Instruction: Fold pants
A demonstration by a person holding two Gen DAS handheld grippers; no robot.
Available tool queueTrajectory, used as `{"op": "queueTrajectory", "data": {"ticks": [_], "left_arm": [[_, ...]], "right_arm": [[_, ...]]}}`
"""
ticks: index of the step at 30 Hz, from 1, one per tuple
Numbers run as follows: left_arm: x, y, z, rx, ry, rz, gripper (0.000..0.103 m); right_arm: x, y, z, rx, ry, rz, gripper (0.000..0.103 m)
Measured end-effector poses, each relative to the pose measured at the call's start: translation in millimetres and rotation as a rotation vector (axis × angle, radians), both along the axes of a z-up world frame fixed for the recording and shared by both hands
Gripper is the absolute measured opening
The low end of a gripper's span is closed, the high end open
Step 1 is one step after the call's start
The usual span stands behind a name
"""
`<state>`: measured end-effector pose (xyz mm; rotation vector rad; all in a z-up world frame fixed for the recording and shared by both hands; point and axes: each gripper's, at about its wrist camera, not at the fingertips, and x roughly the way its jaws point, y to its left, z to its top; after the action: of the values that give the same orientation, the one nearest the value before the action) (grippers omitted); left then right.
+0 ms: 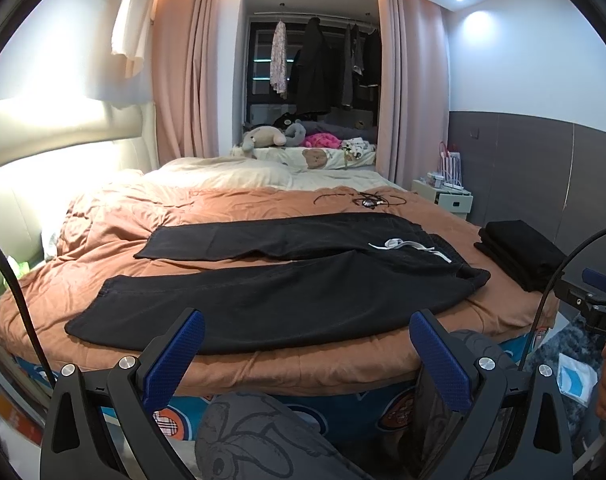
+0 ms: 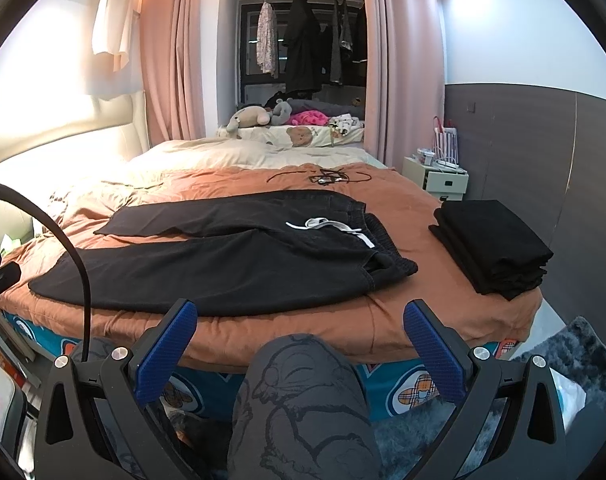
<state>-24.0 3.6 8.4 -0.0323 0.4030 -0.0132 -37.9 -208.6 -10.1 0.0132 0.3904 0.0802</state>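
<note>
A pair of black pants (image 1: pixel 287 280) is lying spread flat across the orange duvet (image 1: pixel 115 216) of the bed, legs running toward the left and the elastic waistband (image 2: pixel 387 252) sitting at the right, with a white drawstring (image 2: pixel 331 229) trailing loose over the front. Both the left tongs (image 1: pixel 307 344) and the right tongs (image 2: pixel 301 330) are hanging wide apart with nothing between them, hovering short of the bed's near edge and not touching the cloth. The fabric is looking like a soft, fairly thick knit, so it is probably going to drape and sag rather than hold a shape, and it is likely to drag on the rumpled duvet instead of sliding cleanly. Pinching only the top layer is the risk, since the legs are double-layered. The sensible holds are looking like the near leg's hem (image 1: pixel 91 312) for the left tongs and the bunched waistband corner (image 1: pixel 473 278) for the right, where the cloth is thickest and rides up a little. A stack of folded black garments (image 2: pixel 495 248) is sitting just beyond the waistband, apart from it.
</note>
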Motion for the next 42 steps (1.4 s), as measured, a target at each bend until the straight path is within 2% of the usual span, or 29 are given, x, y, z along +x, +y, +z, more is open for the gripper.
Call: {"op": "queueTrajectory", "data": {"ticks": [17, 24, 30, 34, 38, 42], "left_arm": [[5.9, 9.0, 6.5, -0.021, 0.023, 0.0, 0.103], [29.6, 25.5, 11.2, -0.009, 0.057, 0.04, 0.103], [60.8, 49.2, 7.6, 0.023, 0.087, 0.072, 0.103], [84.1, 65.0, 2.6, 0.046, 0.128, 0.125, 0.103], [100.7, 80.3, -3.0, 0.029, 0.155, 0.151, 0.103], [116.3, 93.2, -9.7, 0.001, 0.188, 0.165, 0.103]], "right_arm": [[14.8, -6.9, 11.0, 0.024, 0.015, 0.004, 0.103], [48.9, -9.1, 13.0, 0.053, 0.05, 0.038, 0.103], [87.4, -14.2, 10.6, 0.086, 0.104, 0.02, 0.103], [109.4, -10.3, 15.8, 0.067, 0.145, 0.016, 0.103], [129.5, -4.0, 20.6, 0.042, 0.186, 0.0, 0.103], [148.9, 0.8, 22.0, 0.068, 0.223, 0.032, 0.103]]}}
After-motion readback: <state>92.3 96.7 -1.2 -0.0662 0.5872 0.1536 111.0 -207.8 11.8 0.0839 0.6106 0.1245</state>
